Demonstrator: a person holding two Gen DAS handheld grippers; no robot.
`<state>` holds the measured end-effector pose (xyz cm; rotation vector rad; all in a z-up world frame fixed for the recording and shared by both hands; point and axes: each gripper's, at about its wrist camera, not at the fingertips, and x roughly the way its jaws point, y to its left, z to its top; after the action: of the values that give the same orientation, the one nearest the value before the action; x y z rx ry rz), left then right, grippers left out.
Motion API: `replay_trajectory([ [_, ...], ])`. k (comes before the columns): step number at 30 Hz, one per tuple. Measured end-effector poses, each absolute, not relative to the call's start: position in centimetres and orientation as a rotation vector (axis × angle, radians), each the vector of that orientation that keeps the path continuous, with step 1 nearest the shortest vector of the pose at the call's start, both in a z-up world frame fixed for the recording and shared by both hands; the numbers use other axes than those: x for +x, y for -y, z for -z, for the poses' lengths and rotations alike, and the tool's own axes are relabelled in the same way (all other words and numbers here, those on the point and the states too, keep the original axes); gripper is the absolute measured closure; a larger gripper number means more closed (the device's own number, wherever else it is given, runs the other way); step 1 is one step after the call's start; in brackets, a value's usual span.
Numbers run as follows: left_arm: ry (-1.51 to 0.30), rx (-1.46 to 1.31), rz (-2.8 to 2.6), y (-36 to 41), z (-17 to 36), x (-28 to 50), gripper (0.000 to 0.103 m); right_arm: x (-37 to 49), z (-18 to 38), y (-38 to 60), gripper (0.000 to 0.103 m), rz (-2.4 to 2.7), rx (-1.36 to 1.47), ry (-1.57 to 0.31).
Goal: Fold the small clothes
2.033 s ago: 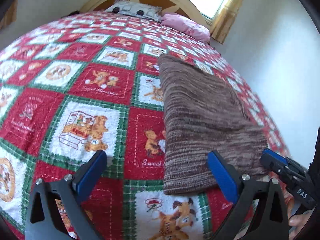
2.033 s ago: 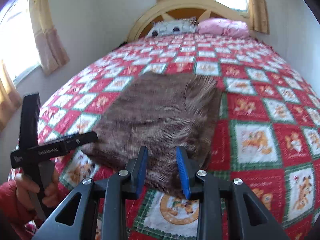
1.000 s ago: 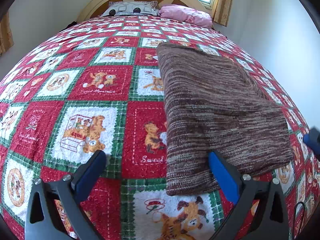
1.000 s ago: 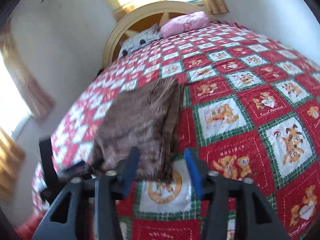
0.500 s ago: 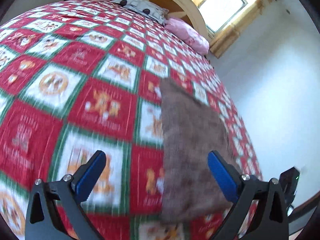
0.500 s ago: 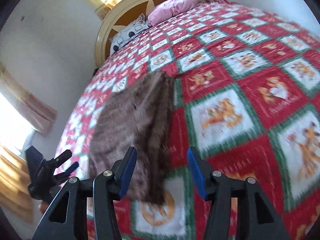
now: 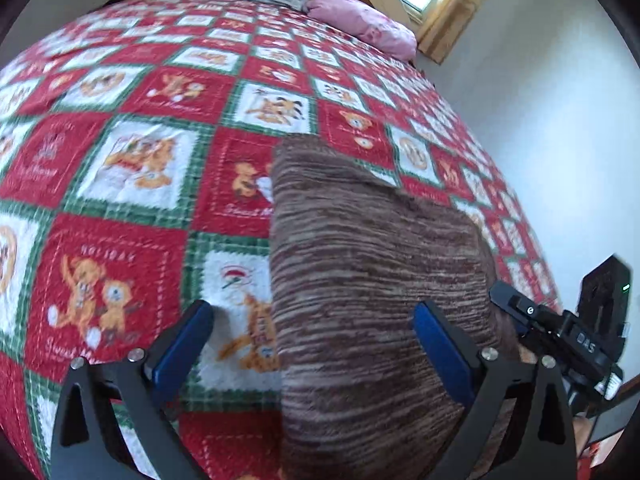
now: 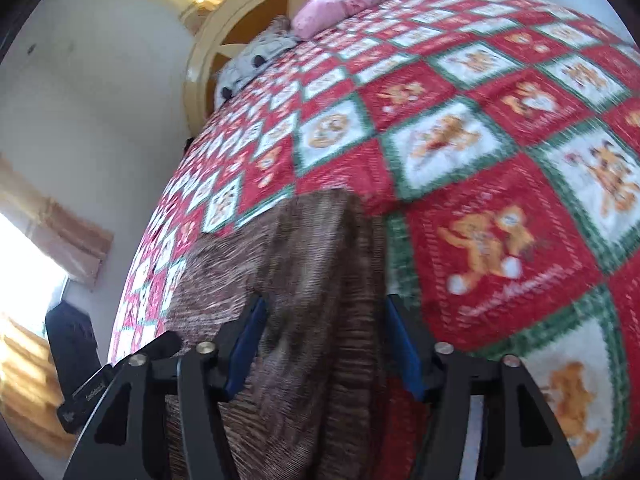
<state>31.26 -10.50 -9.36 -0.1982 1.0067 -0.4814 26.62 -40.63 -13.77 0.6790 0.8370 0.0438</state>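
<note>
Both sets of fingers are spread wide, holding nothing. The right gripper (image 8: 324, 344) straddles the near end of the brown knit garment (image 8: 304, 280); the left gripper (image 7: 312, 340) sits just left. Its long axis runs away up the quilt (image 7: 120, 160).

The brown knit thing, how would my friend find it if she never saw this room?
Start at the big bed with the red, white and green teddy-bear quilt. The brown knit lies folded on the quilt at the end far from the pink pillow. It is the only plain, streaky brown thing there, with no bears or squares.
</note>
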Motion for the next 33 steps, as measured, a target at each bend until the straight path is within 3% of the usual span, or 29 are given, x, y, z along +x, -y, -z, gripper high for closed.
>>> replay_trajectory([
  [4,-0.970,-0.116,0.466,11.7,9.7,30.9,0.003,27.0,13.8,39.3,0.042,-0.069,0.572,-0.838],
  [6,-0.961,-0.108,0.483,11.9,9.5,30.9,0.019,27.2,13.8,39.1,0.060,-0.067,0.541,-0.842],
  [11,-0.961,-0.091,0.480,12.6,9.5,31.2,0.036,27.5,14.2,39.0,0.072,-0.083,0.550,-0.827],
  [14,-0.942,-0.101,0.483,12.8,9.5,30.9,0.051,27.2,14.1,38.5,0.076,-0.065,0.514,-0.807],
  [18,-0.920,-0.085,0.462,13.3,9.2,30.6,0.063,27.2,13.1,36.4,0.079,-0.003,0.369,-0.793],
  [24,-0.874,-0.012,0.412,14.0,8.6,29.7,0.069,27.0,12.4,35.1,0.080,0.042,0.268,-0.776],
  [33,-0.773,0.016,0.371,13.0,5.6,27.0,0.071,24.8,9.3,32.6,0.081,0.075,0.161,-0.659],
])
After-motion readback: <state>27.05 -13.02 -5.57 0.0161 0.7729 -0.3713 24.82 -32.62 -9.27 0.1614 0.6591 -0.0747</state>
